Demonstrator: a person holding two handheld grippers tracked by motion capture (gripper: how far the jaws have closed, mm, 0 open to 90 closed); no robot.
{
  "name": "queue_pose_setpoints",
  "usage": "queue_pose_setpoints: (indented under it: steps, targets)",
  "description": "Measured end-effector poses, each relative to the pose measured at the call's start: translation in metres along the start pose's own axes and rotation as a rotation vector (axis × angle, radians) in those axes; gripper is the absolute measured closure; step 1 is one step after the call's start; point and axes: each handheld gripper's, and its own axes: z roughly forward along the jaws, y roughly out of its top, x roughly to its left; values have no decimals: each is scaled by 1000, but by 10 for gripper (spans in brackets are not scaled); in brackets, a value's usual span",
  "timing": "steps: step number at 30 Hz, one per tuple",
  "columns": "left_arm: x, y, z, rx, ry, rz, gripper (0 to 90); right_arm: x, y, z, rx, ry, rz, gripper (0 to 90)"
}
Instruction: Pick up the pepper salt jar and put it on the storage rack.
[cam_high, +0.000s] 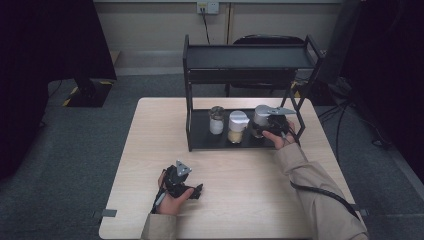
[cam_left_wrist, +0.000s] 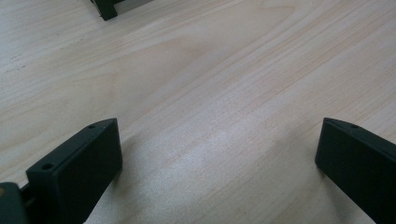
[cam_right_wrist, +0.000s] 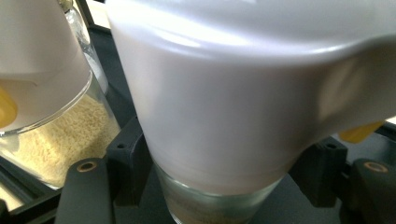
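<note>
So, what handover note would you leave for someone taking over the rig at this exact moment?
Right gripper: jaws shut on the white-lidded glass jar, at the right end of the black metal rack's lower shelf.
Left gripper: jaws open, holding nothing, low over the light wooden table.
On the shelf: a small glass jar of white powder and a white-lidded jar of yellow grains.
Done: third jar gripped.
Left: apparently moving it; the destination is unclear.

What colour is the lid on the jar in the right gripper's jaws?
White, on the glass jar's lid; the right gripper view shows it best.
</note>
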Motion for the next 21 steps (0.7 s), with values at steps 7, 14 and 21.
queue_pose_setpoints:
  steps: [7,14,21]
  targets:
    - [0,0,0,0,0,0,0,0,0,1,-2,-7,-8,309]
    - [0,0,0,0,0,0,0,1,-1,1,-3,-9,-13,308]
    - [0,0,0,0,0,0,0,3,2,0,11,-15,-17,306]
